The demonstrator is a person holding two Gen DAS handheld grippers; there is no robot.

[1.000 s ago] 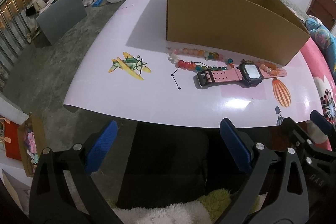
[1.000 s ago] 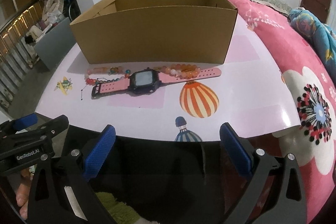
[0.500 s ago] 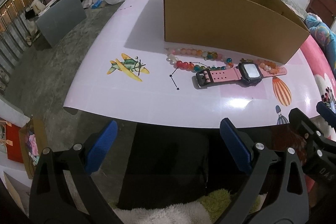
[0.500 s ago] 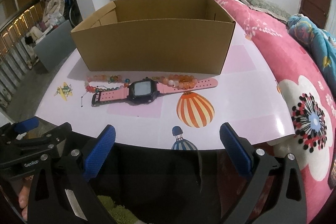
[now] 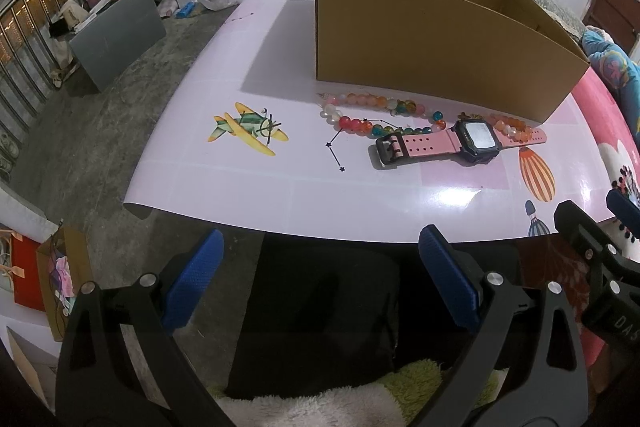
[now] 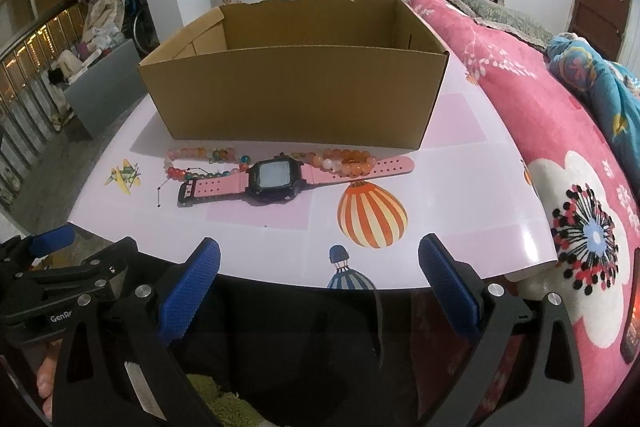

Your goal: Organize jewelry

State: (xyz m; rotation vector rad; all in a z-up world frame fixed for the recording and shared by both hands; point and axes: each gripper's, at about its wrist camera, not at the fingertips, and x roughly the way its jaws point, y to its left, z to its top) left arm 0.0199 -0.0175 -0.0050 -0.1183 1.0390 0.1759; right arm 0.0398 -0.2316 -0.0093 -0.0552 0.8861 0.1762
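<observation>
Pink-strapped watch (image 6: 276, 181) lies flat on the surface (image 6: 460, 195) before the cardboard box (image 6: 296, 95), between bead bracelets (image 5: 376, 115). Light, floppy; we judge the rigid case the best hold. Both jaws spread, empty.

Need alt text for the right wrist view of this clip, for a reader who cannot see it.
A pink-strapped watch lies flat on a pale pink table between two beaded bracelets, a multicoloured bracelet and an orange bracelet, in front of an open cardboard box. The right hand-held gripper hangs open at the near table edge, empty.
</observation>
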